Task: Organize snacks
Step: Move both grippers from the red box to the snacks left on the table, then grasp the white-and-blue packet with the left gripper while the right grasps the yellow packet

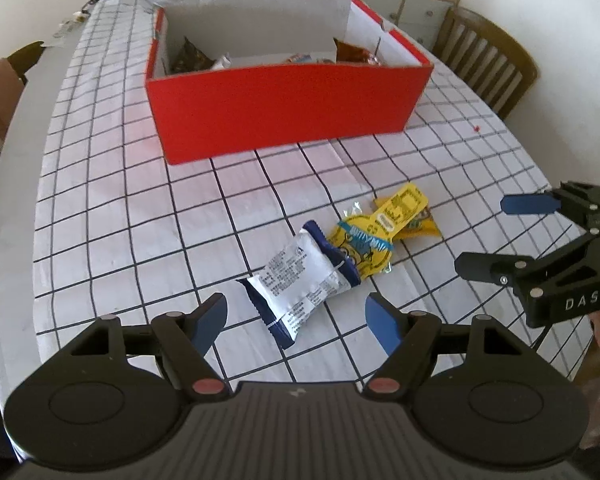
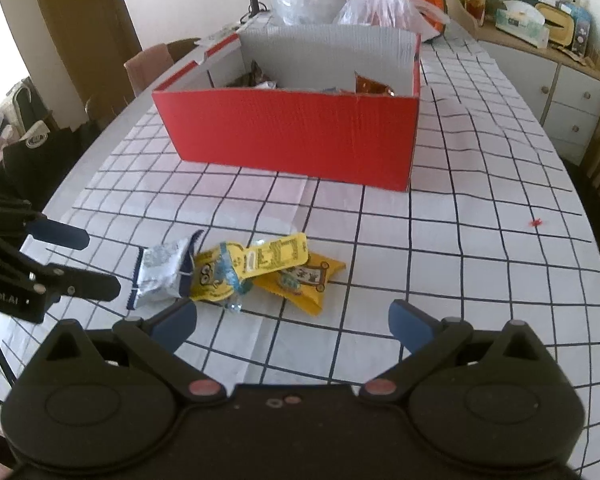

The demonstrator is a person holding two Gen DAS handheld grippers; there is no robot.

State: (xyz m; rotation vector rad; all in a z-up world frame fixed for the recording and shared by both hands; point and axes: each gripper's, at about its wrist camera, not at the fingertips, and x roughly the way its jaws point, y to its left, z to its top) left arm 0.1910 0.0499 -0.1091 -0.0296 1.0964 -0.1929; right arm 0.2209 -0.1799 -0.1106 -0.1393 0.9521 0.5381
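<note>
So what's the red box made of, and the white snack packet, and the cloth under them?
Red box: likely corrugated cardboard, matte; fine ribbing shows on its walls. White packet: thin plastic film, slightly glossy, with crimped, zigzag-cut ends; silvery seen from the right wrist. Cloth: looks like a thin checked sheet, matte, with fold creases; fabric or plastic, hard to tell.

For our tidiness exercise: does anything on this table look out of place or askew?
Yes. Three snack packets, a white-and-blue one and two yellow ones, lie overlapping in a loose heap on the checked tablecloth, outside the red box.
</note>
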